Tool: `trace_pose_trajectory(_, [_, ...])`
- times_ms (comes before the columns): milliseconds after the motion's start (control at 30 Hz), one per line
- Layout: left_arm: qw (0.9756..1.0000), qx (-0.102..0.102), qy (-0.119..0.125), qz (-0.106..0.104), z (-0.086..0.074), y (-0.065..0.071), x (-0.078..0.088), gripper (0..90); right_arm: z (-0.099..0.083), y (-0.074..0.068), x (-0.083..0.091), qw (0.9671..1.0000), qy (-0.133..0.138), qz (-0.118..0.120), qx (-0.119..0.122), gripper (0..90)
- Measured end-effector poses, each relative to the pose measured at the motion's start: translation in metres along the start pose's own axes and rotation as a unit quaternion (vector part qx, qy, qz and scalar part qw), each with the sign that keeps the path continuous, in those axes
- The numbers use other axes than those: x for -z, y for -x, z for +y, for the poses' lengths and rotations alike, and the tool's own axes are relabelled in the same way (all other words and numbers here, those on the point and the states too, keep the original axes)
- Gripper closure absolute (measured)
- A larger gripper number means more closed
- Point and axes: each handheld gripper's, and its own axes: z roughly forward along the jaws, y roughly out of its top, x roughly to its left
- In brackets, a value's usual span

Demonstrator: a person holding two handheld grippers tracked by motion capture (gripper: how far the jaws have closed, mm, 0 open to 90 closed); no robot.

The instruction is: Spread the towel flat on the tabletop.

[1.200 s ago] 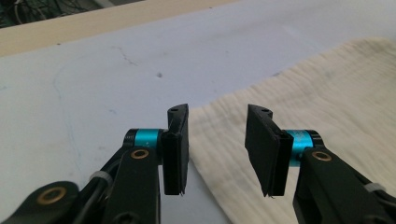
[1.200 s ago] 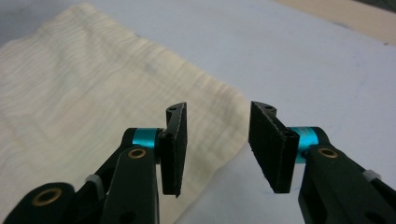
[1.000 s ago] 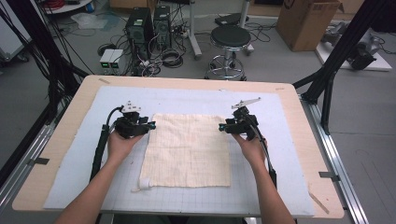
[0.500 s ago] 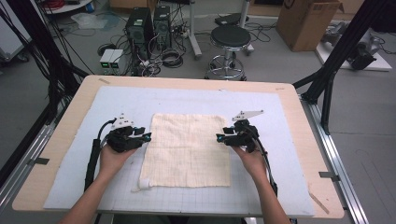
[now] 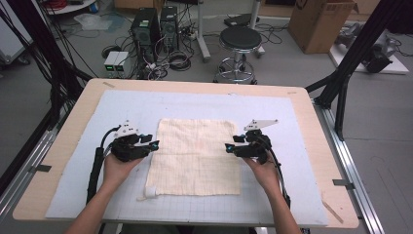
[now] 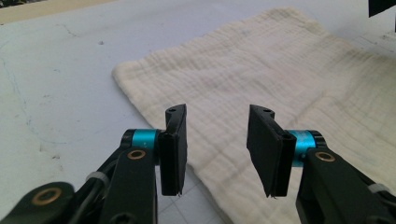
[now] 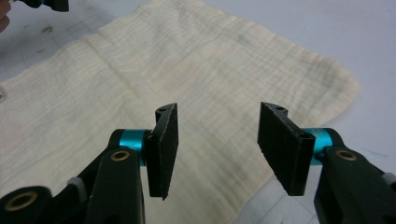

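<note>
A cream cloth (image 5: pixel 195 156) lies flat on the pale blue mat (image 5: pixel 292 126) in the middle of the table. My left gripper (image 5: pixel 153 145) sits low at the cloth's left edge, pointing in over it. In the left gripper view the left gripper (image 6: pixel 218 112) stands open with the cloth (image 6: pixel 280 70) under and beyond its jaws. My right gripper (image 5: pixel 228 146) faces it from the cloth's right edge. Its jaws have just been opening; the right gripper (image 7: pixel 219 112) is open, with the cloth (image 7: pixel 187 60) beneath and nothing pinched.
A small white tag (image 5: pixel 151 191) sticks out at the cloth's near left corner. The wooden table rim (image 5: pixel 63 146) frames the mat. Beyond the table stand a black stool (image 5: pixel 240 41), computer towers (image 5: pixel 156 24) and a cardboard box (image 5: pixel 319 22). Black frame posts (image 5: pixel 348 68) rise at the right.
Both hands have slid toward the near side, from the cloth's far corners to about the middle of its side edges. The right gripper's jaws stand wider. The cloth has stayed flat.
</note>
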Motion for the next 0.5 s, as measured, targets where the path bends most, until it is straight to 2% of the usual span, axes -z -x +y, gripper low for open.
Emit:
trace_pose_trajectory(233, [0.9998, -0.012, 0.010, -0.012, -0.001, 0.010, 0.012, 55.0, -0.009, -0.007, 0.006, 0.9999, 0.015, 0.005, 0.006, 42.6])
trace_pose_trajectory(467, [0.9999, -0.008, 0.007, -0.012, -0.014, 0.010, 0.027, 51.6, -0.017, -0.011, 0.020, 0.9994, 0.034, 0.001, 0.002, 38.0])
trace_pose_trajectory(500, [0.9999, -0.002, 0.009, -0.014, -0.015, 0.009, 0.028, 51.0, -0.018, -0.011, 0.021, 0.9993, 0.037, -0.001, 0.002, 37.8])
